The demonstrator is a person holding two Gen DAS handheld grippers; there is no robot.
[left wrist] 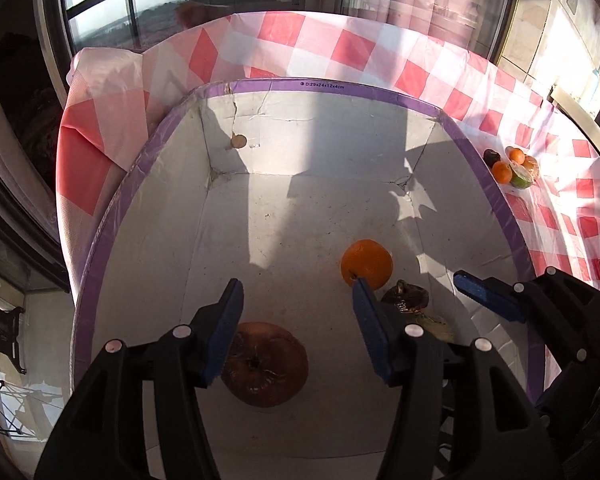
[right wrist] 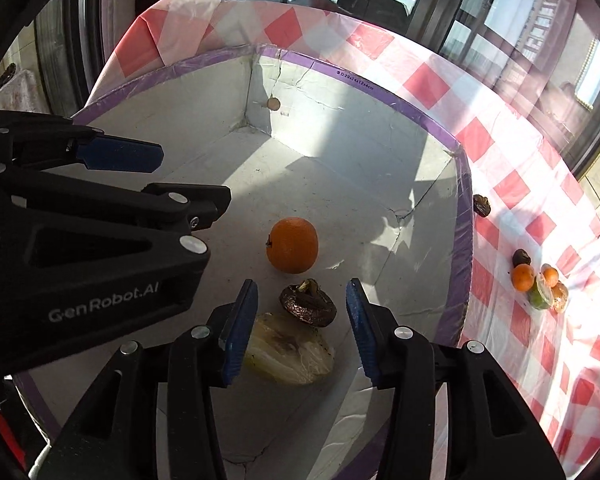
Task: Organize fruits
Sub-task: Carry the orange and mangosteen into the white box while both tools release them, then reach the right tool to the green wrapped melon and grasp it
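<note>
Hovering over the box, both grippers, left and right, gape with nothing held; orange, brown fruit and others lie inside, more fruit on the cloth.

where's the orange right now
The orange sits on the floor of the purple-rimmed box, near the middle of the right wrist view, just beyond the dark shrivelled fruit and ahead of the right gripper.

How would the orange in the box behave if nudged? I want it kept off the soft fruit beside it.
The orange looks round and sits free on the box floor, so it would probably roll. Its skin seems firm and intact, likely tolerating a pinch. The dark fruit lies close, so push away from it.
</note>
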